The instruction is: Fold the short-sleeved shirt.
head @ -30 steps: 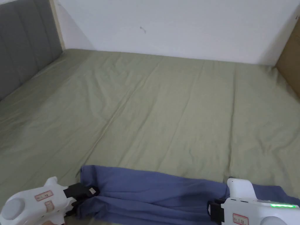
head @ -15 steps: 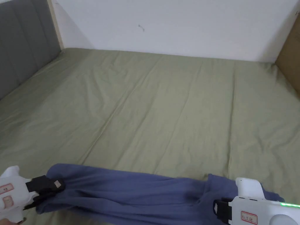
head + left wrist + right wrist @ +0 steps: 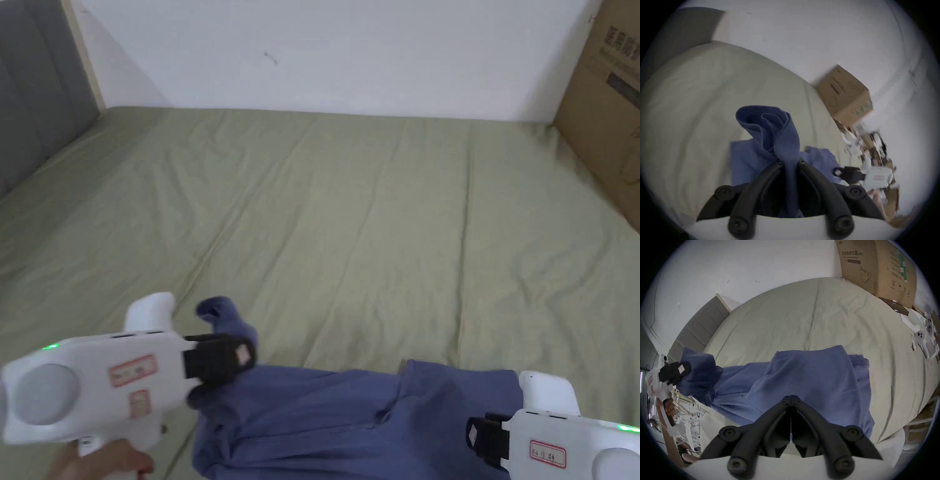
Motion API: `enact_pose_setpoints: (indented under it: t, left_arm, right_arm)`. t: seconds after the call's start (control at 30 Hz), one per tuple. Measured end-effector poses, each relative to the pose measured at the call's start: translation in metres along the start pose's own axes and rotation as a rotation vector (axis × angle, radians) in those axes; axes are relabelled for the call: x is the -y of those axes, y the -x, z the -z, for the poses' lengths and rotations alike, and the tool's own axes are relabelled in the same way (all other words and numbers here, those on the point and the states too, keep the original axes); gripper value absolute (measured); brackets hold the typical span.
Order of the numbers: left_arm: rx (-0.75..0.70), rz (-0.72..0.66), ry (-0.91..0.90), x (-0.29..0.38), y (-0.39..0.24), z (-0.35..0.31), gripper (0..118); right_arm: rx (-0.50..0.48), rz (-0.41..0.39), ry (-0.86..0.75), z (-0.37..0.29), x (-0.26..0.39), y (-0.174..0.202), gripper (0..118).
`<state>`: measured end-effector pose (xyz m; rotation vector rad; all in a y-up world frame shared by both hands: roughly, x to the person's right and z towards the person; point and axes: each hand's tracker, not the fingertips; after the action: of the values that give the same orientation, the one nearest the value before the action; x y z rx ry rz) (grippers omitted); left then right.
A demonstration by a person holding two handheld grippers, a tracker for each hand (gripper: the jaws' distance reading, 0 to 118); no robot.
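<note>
At the near edge of the bed (image 3: 350, 206), the blue short-sleeved shirt (image 3: 325, 419) is bunched into a long, wrinkly band running left to right across the olive sheet. The left gripper (image 3: 240, 356) is up off the sheet with one end of the shirt pinched between its jaws, and in the left gripper view you can see the fabric squeezed right between the two black jaws with a curled flap of cloth sticking out past the tips, so that end of the shirt is lifted while the rest drapes down to the bed. The right gripper (image 3: 475, 434) sits low near the bed's near right corner, just over the other end of the shirt; in the right gripper view its jaws are closed tip to tip, and honestly I can't tell if there's any cloth caught between them or if they're just resting over it. The hand (image 3: 103, 462) holding the left gripper peeks in at the bottom left. A cardboard box (image 3: 609, 106) stands along the bed's right edge by the far corner, and a grey padded headboard (image 3: 28, 94) runs along the left edge. White wall (image 3: 325, 50) behind it all.
</note>
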<state>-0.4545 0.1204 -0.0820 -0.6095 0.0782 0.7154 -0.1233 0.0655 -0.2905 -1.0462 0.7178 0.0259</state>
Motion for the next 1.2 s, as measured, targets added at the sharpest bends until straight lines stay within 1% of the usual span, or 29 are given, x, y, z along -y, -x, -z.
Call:
enact_pose_setpoints:
  t: [0.03,0.07,0.1,0.13,0.17,0.2,0.23,0.27,0.3,0.33,0.37,0.5,0.53,0.57,0.6,0.63,0.67,0.73,0.77,0.87,1.0,1.07,1.13,1.2]
  left_arm:
    - [0.037,0.015,0.038,0.006,-0.011,0.017,9]
    - [0.040,0.026,0.067,0.010,-0.015,0.036,9]
    - [0.015,0.039,0.083,0.017,-0.024,0.051,9]
    - [-0.025,0.086,0.123,0.024,-0.033,0.066,9]
    - [-0.034,0.120,0.148,0.031,-0.039,0.080,11]
    - [-0.027,0.132,0.161,0.036,-0.041,0.091,14]
    - [-0.010,0.129,0.210,0.042,-0.044,0.100,30]
    - [0.032,0.109,0.259,0.047,-0.045,0.108,54]
    - [0.066,0.103,0.294,0.049,-0.045,0.113,83]
    - [0.060,0.091,0.293,0.053,-0.047,0.115,110]
    - [0.043,0.083,0.268,0.054,-0.049,0.113,116]
    - [0.083,0.043,0.193,0.041,-0.046,0.089,115]
    - [0.084,0.025,0.176,0.036,-0.042,0.082,110]
    - [0.089,0.002,0.153,0.031,-0.036,0.077,101]
    - [0.085,-0.009,0.131,0.032,-0.032,0.069,78]
    - [0.069,-0.018,0.118,0.030,-0.027,0.066,31]
    - [0.028,-0.020,0.119,0.029,-0.022,0.067,1]
    - [-0.091,0.010,0.137,0.040,-0.017,0.074,2]
    - [-0.109,0.028,0.175,0.044,-0.015,0.079,2]
    - [-0.098,0.008,0.235,0.061,-0.014,0.095,2]
    - [-0.087,0.047,0.286,0.077,-0.025,0.109,2]
    - [-0.078,0.038,0.297,0.080,-0.032,0.113,2]
    - [-0.025,0.000,0.307,0.081,-0.037,0.117,2]
    - [-0.009,0.008,0.308,0.086,-0.049,0.120,2]
  right_arm:
    - [0.001,0.007,-0.003,-0.002,0.001,-0.004,0]
    - [0.003,0.013,-0.007,-0.004,0.002,-0.008,0]
    - [0.007,0.019,-0.010,-0.006,0.003,-0.011,0]
    - [0.011,0.023,-0.015,-0.008,0.003,-0.015,0]
    - [0.015,0.028,-0.018,-0.010,0.004,-0.019,0]
    - [0.017,0.033,-0.021,-0.012,0.004,-0.022,0]
    - [0.021,0.042,-0.025,-0.014,0.005,-0.026,0]
    - [0.024,0.050,-0.027,-0.016,0.005,-0.030,0]
    - [0.026,0.055,-0.030,-0.018,0.006,-0.033,0]
    - [0.031,0.063,-0.031,-0.019,0.006,-0.037,0]
    - [0.035,0.069,-0.033,-0.021,0.007,-0.040,0]
    - [0.036,0.091,-0.043,-0.026,0.011,-0.048,0]
    - [0.033,0.096,-0.045,-0.026,0.012,-0.049,0]
    - [0.031,0.097,-0.048,-0.027,0.012,-0.049,0]
    - [0.031,0.098,-0.053,-0.027,0.013,-0.048,0]
    - [0.029,0.097,-0.054,-0.028,0.014,-0.047,0]
    - [0.024,0.094,-0.054,-0.027,0.014,-0.046,0]
    - [0.017,0.089,-0.054,-0.027,0.015,-0.044,0]
    - [0.014,0.084,-0.052,-0.025,0.016,-0.042,0]
    - [0.007,0.080,-0.049,-0.024,0.017,-0.040,0]
    - [-0.002,0.086,-0.049,-0.025,0.018,-0.040,0]
    - [0.000,0.083,-0.048,-0.025,0.018,-0.041,0]
    - [0.002,0.084,-0.046,-0.025,0.018,-0.041,0]
    - [0.001,0.088,-0.046,-0.025,0.019,-0.043,0]
